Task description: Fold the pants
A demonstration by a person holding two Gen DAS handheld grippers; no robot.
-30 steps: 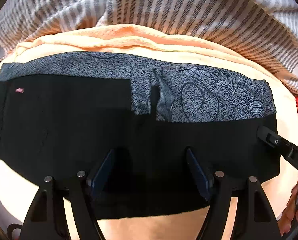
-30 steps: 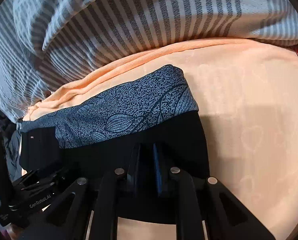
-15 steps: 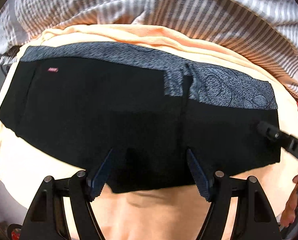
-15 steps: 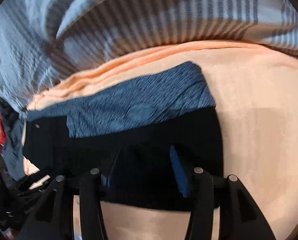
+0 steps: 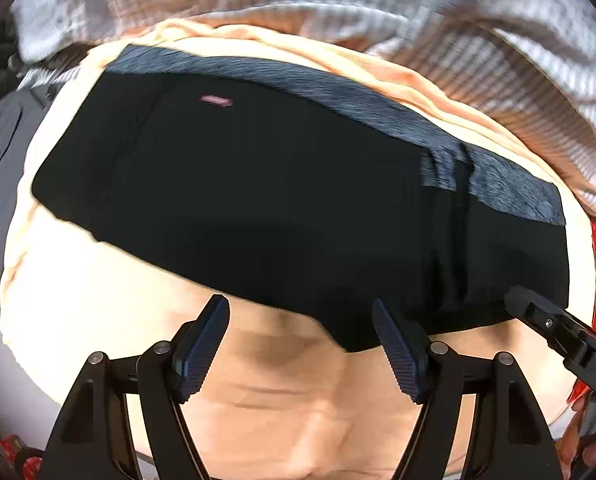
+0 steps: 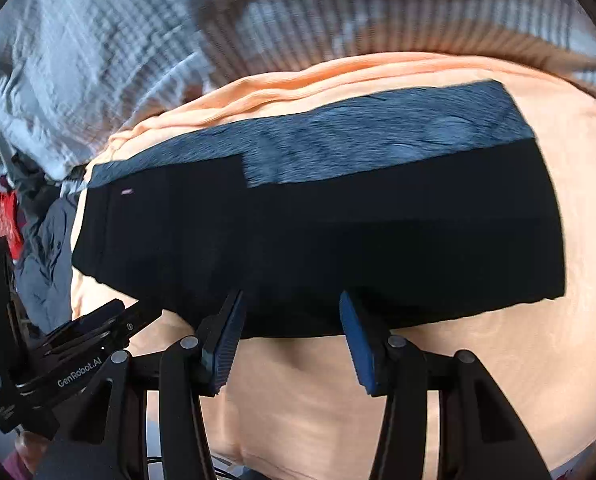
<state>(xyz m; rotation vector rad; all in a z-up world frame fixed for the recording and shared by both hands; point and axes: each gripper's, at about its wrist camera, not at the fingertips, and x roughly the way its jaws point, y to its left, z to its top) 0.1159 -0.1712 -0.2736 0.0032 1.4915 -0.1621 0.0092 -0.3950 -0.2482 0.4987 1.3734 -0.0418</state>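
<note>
Left wrist view: black pants with grey patterned waistband (image 5: 282, 200) lie folded flat on peach blanket (image 5: 282, 400), left gripper (image 5: 298, 344) and right gripper (image 6: 290, 344) both gaping, empty; further folding possibly left

1. My left gripper (image 5: 299, 350) points straight down, its jaws spread wide with nothing between them.
2. My right gripper (image 6: 290, 342) tilts steeply down; its jaws have just opened and stand apart, empty.

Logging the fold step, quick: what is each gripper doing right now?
Left gripper: open, holding nothing, above the peach blanket.
Right gripper: just opened, empty, at the folded black pants' near edge.
</note>
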